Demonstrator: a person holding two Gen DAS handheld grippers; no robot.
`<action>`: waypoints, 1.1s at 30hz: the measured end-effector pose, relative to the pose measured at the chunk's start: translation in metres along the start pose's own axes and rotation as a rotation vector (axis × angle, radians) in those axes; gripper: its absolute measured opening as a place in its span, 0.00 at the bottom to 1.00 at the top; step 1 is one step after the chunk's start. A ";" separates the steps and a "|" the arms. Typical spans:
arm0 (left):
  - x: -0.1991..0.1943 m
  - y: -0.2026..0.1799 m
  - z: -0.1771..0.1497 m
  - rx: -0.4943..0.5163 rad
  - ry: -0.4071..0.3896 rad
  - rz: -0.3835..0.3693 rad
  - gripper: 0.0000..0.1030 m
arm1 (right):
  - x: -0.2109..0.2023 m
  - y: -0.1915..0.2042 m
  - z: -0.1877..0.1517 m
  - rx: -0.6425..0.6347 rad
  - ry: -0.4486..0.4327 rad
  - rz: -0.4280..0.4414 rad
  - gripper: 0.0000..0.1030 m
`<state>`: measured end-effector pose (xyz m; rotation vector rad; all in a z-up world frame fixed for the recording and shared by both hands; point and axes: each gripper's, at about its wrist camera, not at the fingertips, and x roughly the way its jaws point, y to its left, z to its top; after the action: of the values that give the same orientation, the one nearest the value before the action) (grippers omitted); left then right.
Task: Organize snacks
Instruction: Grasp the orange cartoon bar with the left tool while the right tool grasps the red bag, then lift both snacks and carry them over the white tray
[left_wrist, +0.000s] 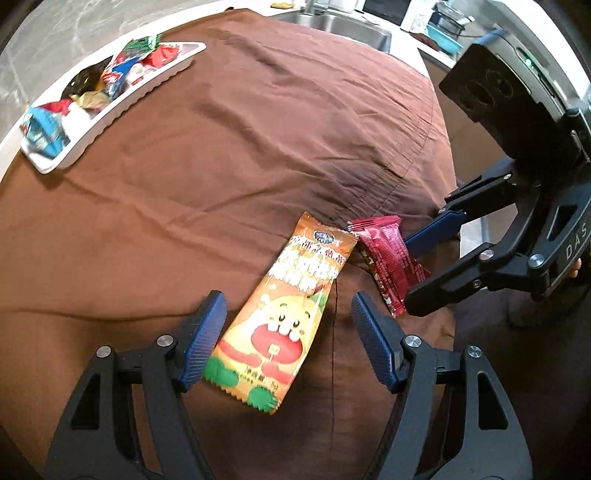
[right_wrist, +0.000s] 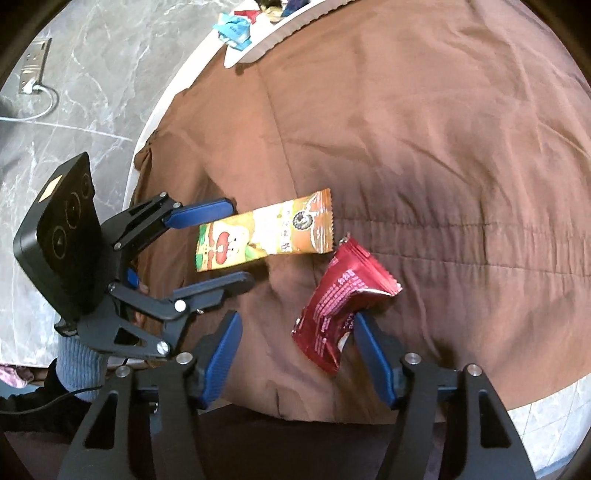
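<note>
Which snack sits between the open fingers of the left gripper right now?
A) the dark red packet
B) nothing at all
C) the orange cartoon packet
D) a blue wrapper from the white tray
C: in the left wrist view the orange cartoon packet lies on the brown cloth between the open fingers of the left gripper, while the dark red packet lies further right by the right gripper.
</note>
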<state>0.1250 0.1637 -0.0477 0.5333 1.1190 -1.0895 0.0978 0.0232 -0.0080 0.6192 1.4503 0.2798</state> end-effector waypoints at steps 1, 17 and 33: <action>0.002 -0.001 0.001 0.009 0.002 -0.002 0.67 | 0.001 0.001 0.001 0.002 0.000 -0.005 0.61; 0.015 0.007 0.001 0.058 0.020 -0.005 0.34 | 0.006 0.006 0.009 -0.056 -0.002 -0.130 0.21; -0.014 0.045 0.005 -0.140 -0.103 -0.149 0.32 | -0.019 0.002 0.019 -0.050 -0.070 -0.100 0.12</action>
<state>0.1673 0.1844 -0.0400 0.2846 1.1484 -1.1439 0.1139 0.0103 0.0091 0.5096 1.3982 0.2138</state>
